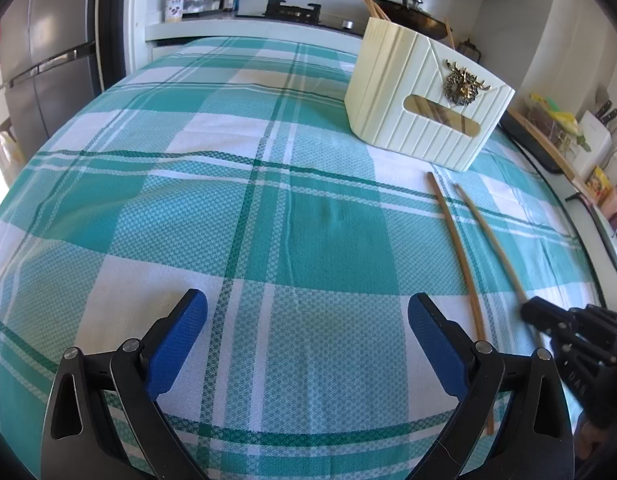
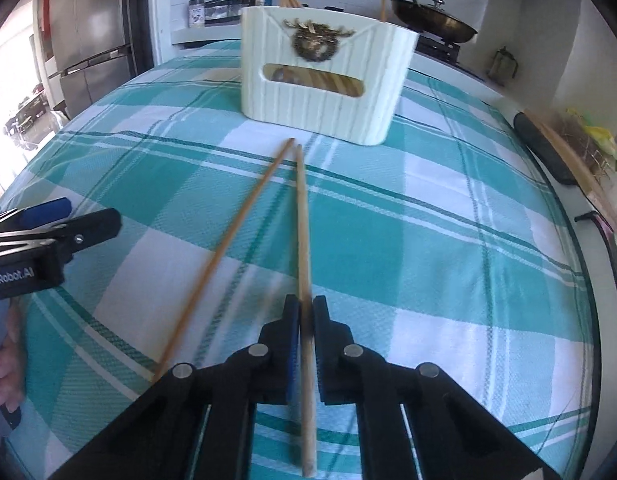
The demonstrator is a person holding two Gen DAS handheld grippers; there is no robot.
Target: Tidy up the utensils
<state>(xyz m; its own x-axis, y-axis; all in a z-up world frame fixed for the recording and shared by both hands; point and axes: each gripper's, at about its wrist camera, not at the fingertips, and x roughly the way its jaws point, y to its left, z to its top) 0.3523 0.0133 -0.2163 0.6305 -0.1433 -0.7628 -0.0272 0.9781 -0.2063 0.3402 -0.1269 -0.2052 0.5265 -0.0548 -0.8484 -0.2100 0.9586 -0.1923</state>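
Tongs status, left to right: left tongs (image 1: 307,344) spread wide, nothing between the pads, hovering idle over the checked cloth (image 1: 228,200) on the desk. Fine, leave them parked.

Loose chopstick (image 2: 224,252) lies flat on the cloth, just beside the gripped one, tips nearly meeting at the holder end. Not held.

Right tongs (image 2: 305,336) clenched on the other chopstick (image 2: 302,220); pads pinch it near its back end, so a long length sticks out forward toward the cream utensil holder (image 2: 324,80). The far tip looks to be down on the cloth.

Holder stands upright at the far side of the desk, well apart from the tongs, with other chopsticks already poking out the top.

Step in hand, as I read it: lift and carry to the holder. Suggest:
- Lift straight up before travelling, so the neighbour isn't dragged.
- Grip is far off-centre; expect droop or swivel, so move slowly.
- Tip it near vertical over the opening, then release.
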